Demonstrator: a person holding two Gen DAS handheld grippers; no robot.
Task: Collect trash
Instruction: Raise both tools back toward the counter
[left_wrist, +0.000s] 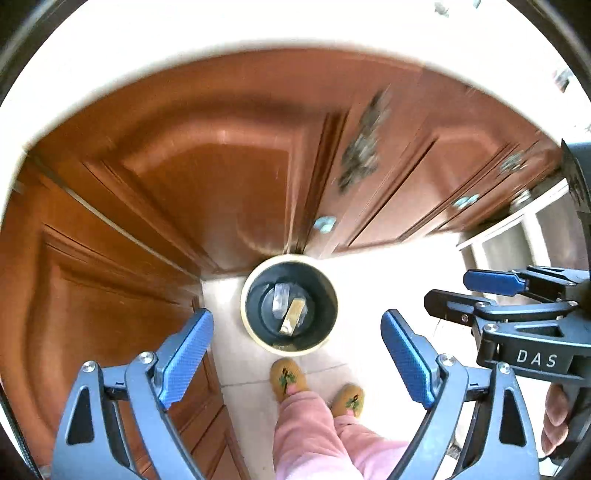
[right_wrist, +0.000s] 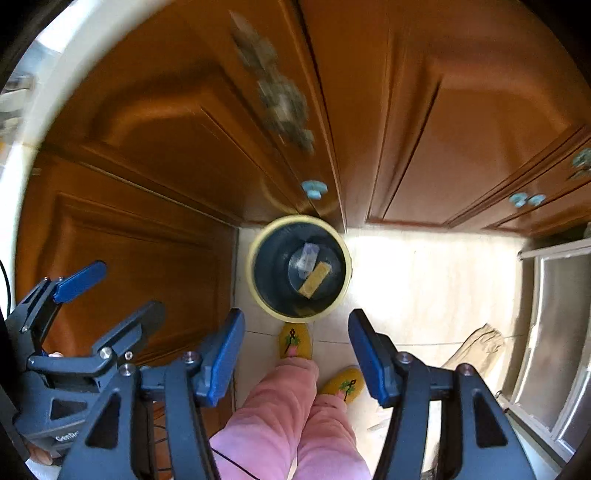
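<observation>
A round trash bin (left_wrist: 248, 299) with a cream rim and dark inside stands on the pale floor against the wooden cabinets; it also shows in the right wrist view (right_wrist: 258, 273). Inside lie a clear plastic piece (left_wrist: 280, 297) (right_wrist: 308, 258) and a tan flat piece (left_wrist: 292, 315) (right_wrist: 314, 279). A blurred grey-brown piece of trash (left_wrist: 364, 147) (right_wrist: 280, 99) is in the air in front of the cabinet doors above the bin. My left gripper (left_wrist: 297, 354) is open and empty above the bin. My right gripper (right_wrist: 295, 354) is open and empty beside it.
Brown wooden cabinet doors (left_wrist: 207, 192) with pale blue knobs (left_wrist: 325, 223) stand behind the bin, under a white countertop edge (left_wrist: 258, 29). The person's pink trousers (right_wrist: 280, 413) and yellow slippers (left_wrist: 288, 376) are below. A glass-fronted unit (right_wrist: 554, 332) is at right, a crumpled brown paper (right_wrist: 476, 350) near it.
</observation>
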